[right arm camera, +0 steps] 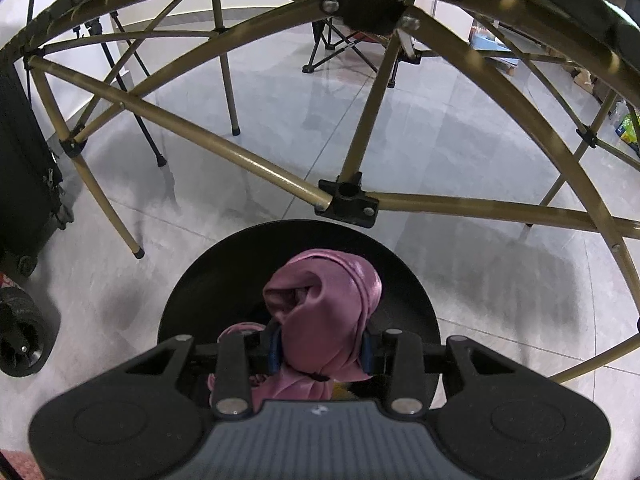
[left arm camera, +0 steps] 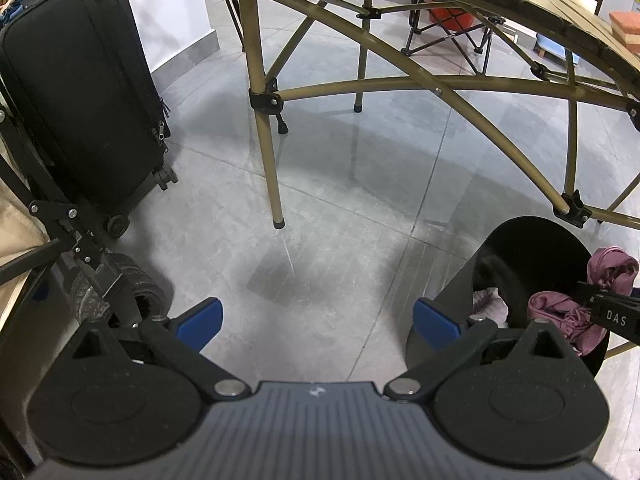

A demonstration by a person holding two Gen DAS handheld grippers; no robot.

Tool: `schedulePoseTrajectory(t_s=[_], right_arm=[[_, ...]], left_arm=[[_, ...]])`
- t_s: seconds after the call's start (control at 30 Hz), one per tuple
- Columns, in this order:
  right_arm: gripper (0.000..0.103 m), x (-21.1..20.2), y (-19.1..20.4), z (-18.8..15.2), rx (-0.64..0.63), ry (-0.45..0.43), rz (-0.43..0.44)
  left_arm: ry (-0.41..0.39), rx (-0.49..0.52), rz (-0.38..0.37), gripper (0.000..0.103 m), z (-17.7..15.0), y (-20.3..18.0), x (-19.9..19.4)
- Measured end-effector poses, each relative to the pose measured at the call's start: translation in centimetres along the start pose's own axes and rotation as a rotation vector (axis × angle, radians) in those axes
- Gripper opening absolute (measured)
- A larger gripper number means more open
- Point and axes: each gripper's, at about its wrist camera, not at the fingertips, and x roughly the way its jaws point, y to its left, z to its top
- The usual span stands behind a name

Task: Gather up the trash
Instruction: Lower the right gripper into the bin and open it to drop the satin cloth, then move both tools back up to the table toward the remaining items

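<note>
Holding the pink cloth (right arm camera: 324, 312) tight, the right tool (right arm camera: 320, 354) should let go over the black bin (right arm camera: 208, 280) — left tool (left arm camera: 316, 320) wide, empty.

The left gripper (left arm camera: 316, 316) hangs wide open over grey floor tiles (left arm camera: 320, 240). At right, the right gripper (left arm camera: 600, 306) pinches pink cloth (left arm camera: 560, 316) over a black bin (left arm camera: 516, 256) (pale crumpled trash (left arm camera: 490, 304) inside).

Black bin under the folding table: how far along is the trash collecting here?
Done: a pale crumpled wad already lies in the black bin. In hand: the right gripper is shut on a mauve cloth above the bin's mouth. Left: release it; the left gripper is open and holds nothing.
</note>
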Motion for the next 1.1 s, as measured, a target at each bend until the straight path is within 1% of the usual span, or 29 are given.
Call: schedulePoseTrajectory(t_s=[0.2, 0.3, 0.37, 0.4, 0.43, 0.47, 0.5, 0.53, 0.57, 0.73, 1.1], right_arm=[[0.036, 0.2, 0.1, 0.1, 0.003, 0.006, -0.003], [0.041, 0.2, 0.0, 0.1, 0.004, 0.010, -0.003], [0.047, 0.2, 0.0, 0.1, 0.009, 0.012, -0.005], [0.057, 0.2, -0.1, 0.1, 0.014, 0.012, -0.006], [0.072, 0.2, -0.1, 0.1, 0.018, 0.015, -0.007], [0.080, 0.2, -0.2, 0.1, 0.020, 0.016, -0.007], [0.094, 0.2, -0.2, 0.2, 0.021, 0.016, -0.010], [0.101, 0.1, -0.2, 0.2, 0.019, 0.016, -0.013], [0.103, 0.0, -0.2, 0.2, 0.015, 0.017, -0.014], [0.103, 0.0, -0.3, 0.0, 0.003, 0.038, -0.008], [0.103, -0.5, -0.4, 0.0, 0.001, 0.029, -0.013]], left_arm=[[-0.002, 0.001, -0.007, 0.103, 0.0, -0.1, -0.1], [-0.002, 0.002, -0.009, 0.103, 0.0, -0.1, -0.2], [-0.002, 0.002, -0.011, 0.103, -0.1, -0.2, -0.2], [-0.002, 0.003, -0.011, 0.103, -0.1, -0.2, -0.2], [-0.002, 0.003, -0.011, 0.103, -0.1, -0.3, -0.2], [-0.002, 0.004, -0.011, 0.103, -0.1, -0.3, -0.2], [-0.001, 0.005, -0.011, 0.103, -0.1, -0.4, -0.2], [0.000, 0.006, -0.011, 0.103, -0.1, -0.4, -0.2], [0.000, 0.006, -0.010, 0.103, -0.1, -0.5, -0.2], [0.001, 0.009, -0.006, 0.103, -0.1, -0.7, -0.1], [-0.001, 0.009, -0.007, 0.103, -0.1, -1.0, -0.1]])
